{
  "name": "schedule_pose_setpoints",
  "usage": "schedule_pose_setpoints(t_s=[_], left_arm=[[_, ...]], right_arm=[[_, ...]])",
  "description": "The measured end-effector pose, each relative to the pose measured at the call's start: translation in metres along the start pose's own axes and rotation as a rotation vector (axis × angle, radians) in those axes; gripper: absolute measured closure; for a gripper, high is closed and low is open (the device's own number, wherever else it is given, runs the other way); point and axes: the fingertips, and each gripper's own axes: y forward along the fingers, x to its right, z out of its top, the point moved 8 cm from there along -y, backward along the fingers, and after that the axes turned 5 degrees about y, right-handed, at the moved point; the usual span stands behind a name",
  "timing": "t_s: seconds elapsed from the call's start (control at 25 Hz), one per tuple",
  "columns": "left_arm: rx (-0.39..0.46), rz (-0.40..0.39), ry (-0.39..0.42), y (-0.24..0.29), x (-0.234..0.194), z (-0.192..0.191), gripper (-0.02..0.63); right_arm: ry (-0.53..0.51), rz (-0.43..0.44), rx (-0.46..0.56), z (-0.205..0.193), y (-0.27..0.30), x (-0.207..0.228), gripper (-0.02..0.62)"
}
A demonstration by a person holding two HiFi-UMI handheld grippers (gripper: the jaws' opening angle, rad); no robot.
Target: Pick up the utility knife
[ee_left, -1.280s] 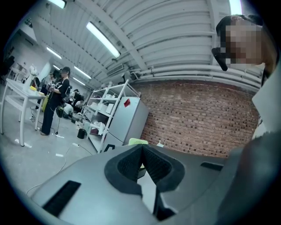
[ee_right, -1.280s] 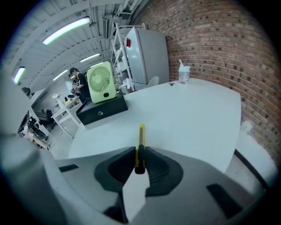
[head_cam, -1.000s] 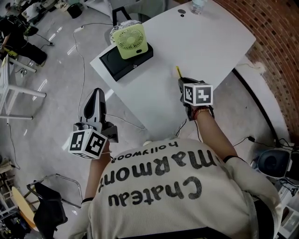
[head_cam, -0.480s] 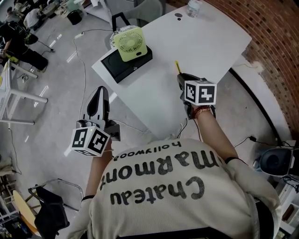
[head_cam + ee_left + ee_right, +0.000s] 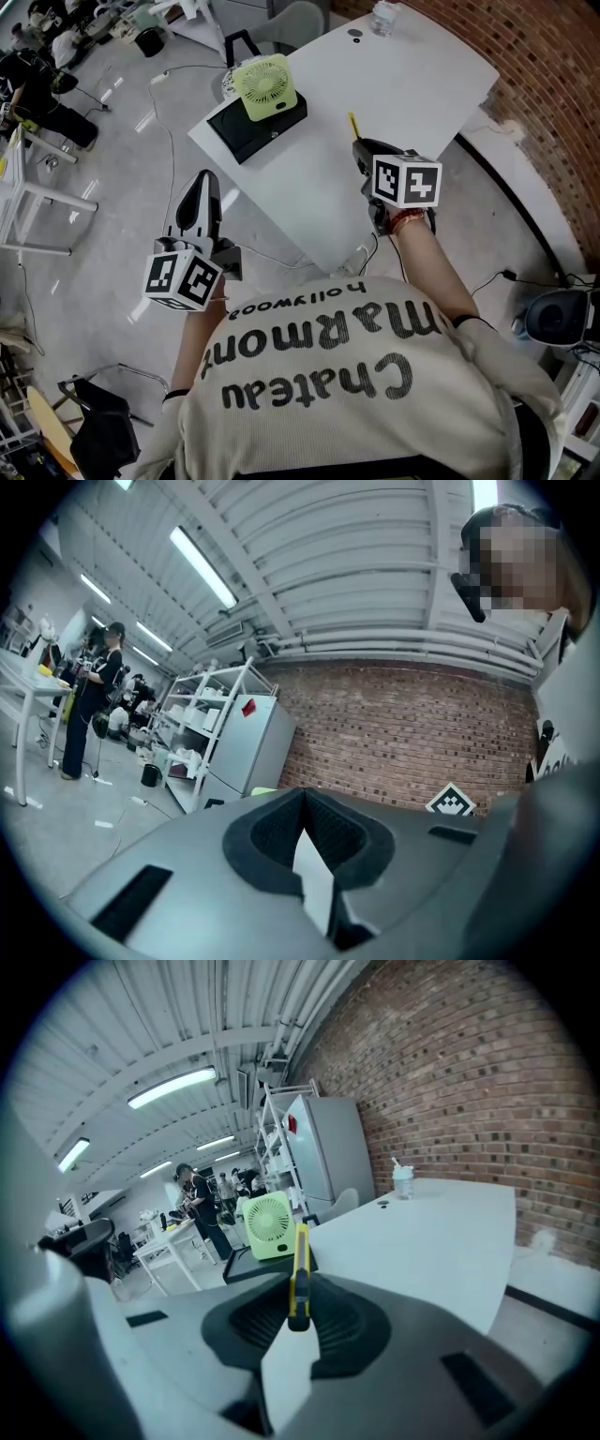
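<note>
Left tool [image 5: 202, 184]: held level at the person's left side, jaws together, nothing between them. Right tool [image 5: 360, 150]: tilted downward ahead of the extended right forearm [image 5: 424, 267], jaws clamped on the utility knife [image 5: 353, 125], which projects beyond the tips

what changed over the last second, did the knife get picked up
The right hand-held gripper rose from the white table, carrying the yellow utility knife clamped between its jaws. That grip was already on a second ago and has not changed. The left hand-held gripper only drifted up slightly, shut and empty, off the table's edge. The green fan and the black box under it stayed put.
</note>
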Motion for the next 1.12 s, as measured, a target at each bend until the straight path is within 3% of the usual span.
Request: schedule_pose_setpoints(t_s=[0.68, 1.12], left_arm=[[0.012, -0.067, 0.009, -0.040, -0.002, 0.006, 0.606], [-0.010, -0.101, 0.017, -0.065, -0.010, 0.004, 0.606]], right_arm=[[-0.010, 0.073, 0.050, -0.026, -0.034, -0.070, 0.528], [0.050, 0.149, 0.103, -0.038, -0.056, -0.109, 0.528]])
